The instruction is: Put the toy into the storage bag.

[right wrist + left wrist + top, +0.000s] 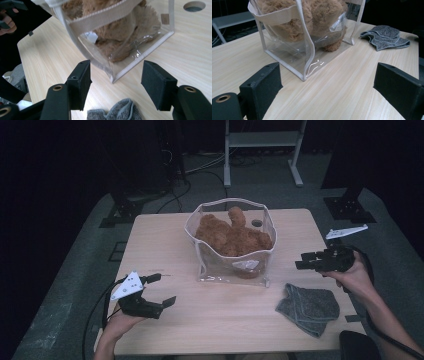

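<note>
A clear plastic bag point(231, 265) with white trim stands in the middle of the wooden table point(165, 240), and a brown plush toy point(232, 237) fills it. A folded grey cloth point(307, 307) lies at the front right. My left gripper point(165, 289) rests open near the front left edge, pointing toward the bag. In the left gripper view its jaws stand wide apart with bare table between them, short of the bag point(307, 50). My right gripper point(301, 261) hovers open to the right of the bag, above the cloth point(117, 111); the bag's corner point(113, 77) lies beyond its jaws.
A round hole point(256, 223) is cut in the table behind the bag. A metal stand point(262, 150) and cables sit on the floor past the far edge. The person's other hand point(7, 20) shows at the top left of the right gripper view.
</note>
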`<state>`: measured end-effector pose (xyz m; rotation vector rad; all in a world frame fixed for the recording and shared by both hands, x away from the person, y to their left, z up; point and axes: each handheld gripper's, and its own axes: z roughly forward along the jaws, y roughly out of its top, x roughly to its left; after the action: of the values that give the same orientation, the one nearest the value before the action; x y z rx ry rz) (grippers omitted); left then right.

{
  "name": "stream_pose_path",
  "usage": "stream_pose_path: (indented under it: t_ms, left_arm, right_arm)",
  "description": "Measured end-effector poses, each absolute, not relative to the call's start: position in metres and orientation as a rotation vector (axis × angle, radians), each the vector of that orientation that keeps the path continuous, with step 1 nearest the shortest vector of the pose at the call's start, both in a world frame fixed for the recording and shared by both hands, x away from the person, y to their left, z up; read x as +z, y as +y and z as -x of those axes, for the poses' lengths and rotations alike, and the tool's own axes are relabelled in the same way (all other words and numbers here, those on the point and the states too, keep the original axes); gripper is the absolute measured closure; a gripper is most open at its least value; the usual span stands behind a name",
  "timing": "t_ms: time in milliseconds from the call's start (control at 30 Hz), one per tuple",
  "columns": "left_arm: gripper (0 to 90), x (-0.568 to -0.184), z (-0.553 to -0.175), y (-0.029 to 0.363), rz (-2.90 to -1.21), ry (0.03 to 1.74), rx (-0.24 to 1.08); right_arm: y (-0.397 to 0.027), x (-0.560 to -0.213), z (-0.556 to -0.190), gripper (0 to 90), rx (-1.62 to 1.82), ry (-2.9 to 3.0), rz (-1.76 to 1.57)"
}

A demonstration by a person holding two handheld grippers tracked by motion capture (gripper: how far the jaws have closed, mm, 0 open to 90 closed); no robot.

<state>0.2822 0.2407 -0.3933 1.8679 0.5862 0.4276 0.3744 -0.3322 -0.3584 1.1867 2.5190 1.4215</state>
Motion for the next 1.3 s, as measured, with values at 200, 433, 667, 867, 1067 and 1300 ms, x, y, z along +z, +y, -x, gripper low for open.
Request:
stream_pose_path:
  t_ms: [200,433,667,867,1067,1300]
  left_arm:
    - [6.5,-0.394,-0.282,0.24,-1.875,0.588,0.426]
    - [6.5,-0.394,-0.283,0.241,-1.872,0.591,0.428]
    - [6.5,-0.395,-0.283,0.241,-1.87,0.601,0.43]
    - [6.5,-0.395,-0.283,0.24,-1.871,0.605,0.429]
    - [6.5,-0.396,-0.284,0.24,-1.873,0.607,0.428]
    - [6.5,-0.395,-0.284,0.241,-1.869,0.606,0.43]
  right_arm:
    - [-0.337,-0.368,-0.368,38.7,1.44,2.514,-1.202]
    - [-0.341,-0.378,-0.362,37.9,1.45,2.512,-1.226]
    - [-0.345,-0.39,-0.354,37.2,1.47,2.509,-1.246]
    - [-0.349,-0.398,-0.349,36.8,1.483,2.502,-1.264]
    - [-0.355,-0.404,-0.343,36.6,1.497,2.489,-1.283]
    - [-0.357,-0.41,-0.337,36.3,1.511,2.482,-1.298]
